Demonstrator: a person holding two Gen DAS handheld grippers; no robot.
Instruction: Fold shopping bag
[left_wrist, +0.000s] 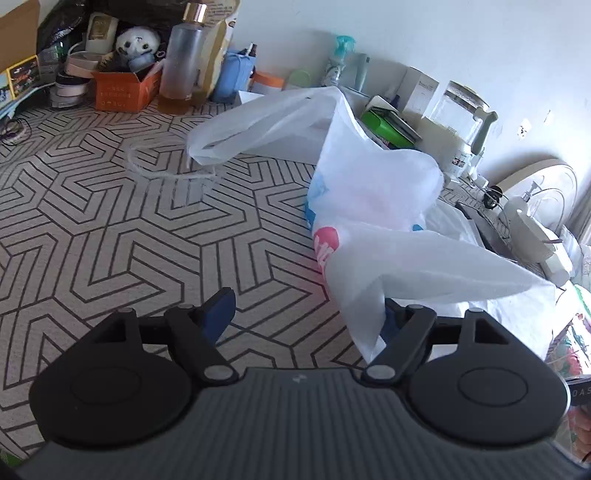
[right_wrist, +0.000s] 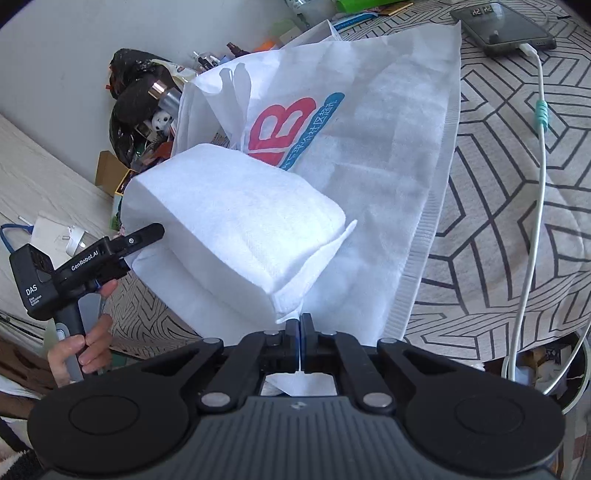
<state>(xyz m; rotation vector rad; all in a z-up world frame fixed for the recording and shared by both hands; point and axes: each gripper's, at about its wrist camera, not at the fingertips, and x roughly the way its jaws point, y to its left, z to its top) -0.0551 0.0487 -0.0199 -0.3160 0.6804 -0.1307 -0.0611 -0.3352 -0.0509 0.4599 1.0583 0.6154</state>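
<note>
Pinching the shopping bag (right_wrist: 369, 155) at six o'clock, the right gripper (right_wrist: 300, 325) holds a corner; the left gripper (left_wrist: 306, 314) gapes wide, so limp fabric may unfold sideways.

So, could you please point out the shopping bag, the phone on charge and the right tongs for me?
shopping bag (right_wrist: 373, 158): right wrist view, on the flat white panel beside the print.
phone (right_wrist: 506, 27): right wrist view, on its dark screen.
right tongs (right_wrist: 300, 325): right wrist view, between the tips, shut on the bag's edge.
</note>
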